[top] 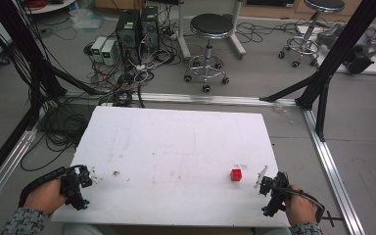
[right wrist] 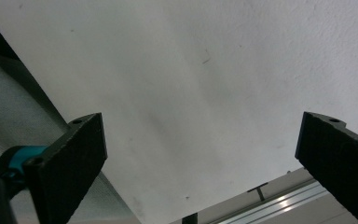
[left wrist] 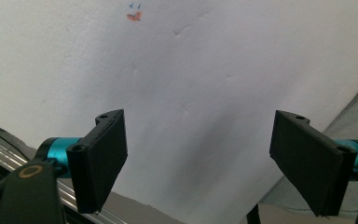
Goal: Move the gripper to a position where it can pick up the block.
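Table: a white rectangular board (top: 176, 147), matte and slightly pitted like foam, with faint scuffs and dents; a small brownish speck (top: 116, 173) lies near its left front part.
Cube: a small red block (top: 236, 175), sharp-edged, sits on the board towards the right front, near the right gripper and apart from it.
Left gripper (top: 85, 177): black, held in the left hand (top: 44, 196) at the board's left front corner; in the left gripper view (left wrist: 200, 154) its two flat black pads stand wide apart with bare board between them (teal fittings show behind each pad).
Right gripper (top: 263, 180): black, held in the right hand (top: 301, 205) at the right front corner; in the right gripper view (right wrist: 200, 158) the jaws are spread wide, nothing between them.
Mark: a small orange and blue smudge (left wrist: 134, 15) on the board, too blurred to read.
Floor: grey, with tangled black cables (top: 122, 83), a round black stool (top: 210, 29) on castors and dark boxes (top: 137, 29).
Cut off: both forearms at the bottom edge; a patterned sleeve (top: 24, 223) partly visible.
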A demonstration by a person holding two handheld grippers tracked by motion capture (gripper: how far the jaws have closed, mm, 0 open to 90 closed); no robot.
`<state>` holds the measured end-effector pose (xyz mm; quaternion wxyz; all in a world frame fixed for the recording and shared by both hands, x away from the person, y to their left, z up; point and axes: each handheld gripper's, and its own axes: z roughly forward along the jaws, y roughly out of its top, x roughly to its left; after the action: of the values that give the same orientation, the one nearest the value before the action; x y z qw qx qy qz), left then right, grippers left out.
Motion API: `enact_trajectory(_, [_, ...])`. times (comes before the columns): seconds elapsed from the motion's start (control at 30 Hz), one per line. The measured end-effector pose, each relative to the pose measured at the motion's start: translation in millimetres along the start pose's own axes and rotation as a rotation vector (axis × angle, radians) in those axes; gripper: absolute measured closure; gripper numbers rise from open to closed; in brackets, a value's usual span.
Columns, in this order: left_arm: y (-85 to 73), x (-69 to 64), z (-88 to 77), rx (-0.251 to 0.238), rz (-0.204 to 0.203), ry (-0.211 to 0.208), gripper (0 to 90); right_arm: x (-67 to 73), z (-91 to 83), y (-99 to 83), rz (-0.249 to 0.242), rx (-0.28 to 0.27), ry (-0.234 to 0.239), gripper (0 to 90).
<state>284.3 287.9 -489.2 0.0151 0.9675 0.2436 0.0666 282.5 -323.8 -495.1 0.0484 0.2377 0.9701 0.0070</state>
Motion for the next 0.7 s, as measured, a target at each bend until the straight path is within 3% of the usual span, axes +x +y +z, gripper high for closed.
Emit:
enact_trajectory(0.5, [3.6, 0.0, -2.0, -0.009, 0.005, 0.006, 19.2, -2.9, 1.4, -2.7, 0.01, -0.016, 0.008, 1.0])
enact_trajectory(0.7, [2.5, -0.1, -2.5, -0.003, 0.0, 0.005, 19.2, -11.5, 1.3, -2.4, -0.028, -0.028, 0.011, 1.0])
